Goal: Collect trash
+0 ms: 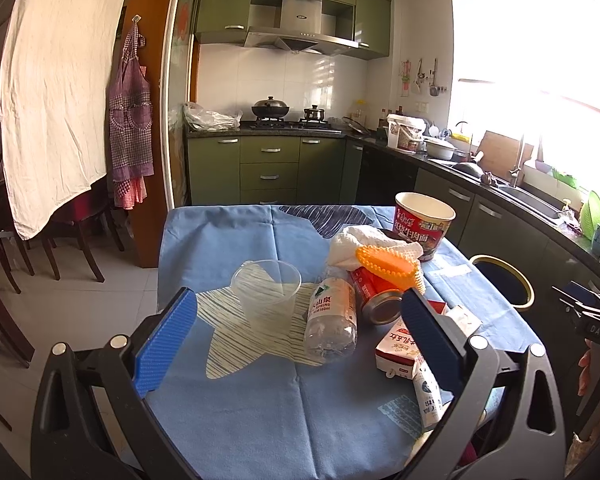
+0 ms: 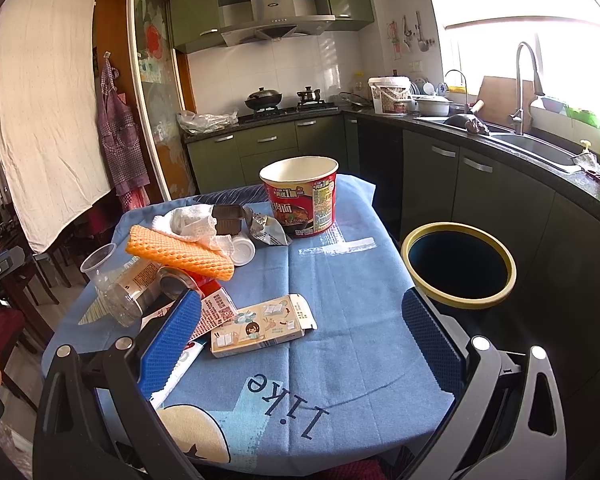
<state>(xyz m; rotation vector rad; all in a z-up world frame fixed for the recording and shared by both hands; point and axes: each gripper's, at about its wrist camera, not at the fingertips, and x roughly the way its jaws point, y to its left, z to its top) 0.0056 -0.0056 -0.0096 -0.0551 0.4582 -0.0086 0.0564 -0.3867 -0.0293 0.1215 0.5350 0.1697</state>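
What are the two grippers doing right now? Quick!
Left gripper: open, holding nothing, above the table.
Right gripper: open, holding nothing too.

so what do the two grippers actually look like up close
Both match: the left gripper and right gripper each have two blue, grid-textured pads on black plastic arms with triangular cutouts and round silver bolt heads. No cables or sleeves show.

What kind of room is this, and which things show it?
A home kitchen, most likely. A stove with a pot sits under a range hood, green cabinets line the walls, and a sink with a faucet stands by the window.
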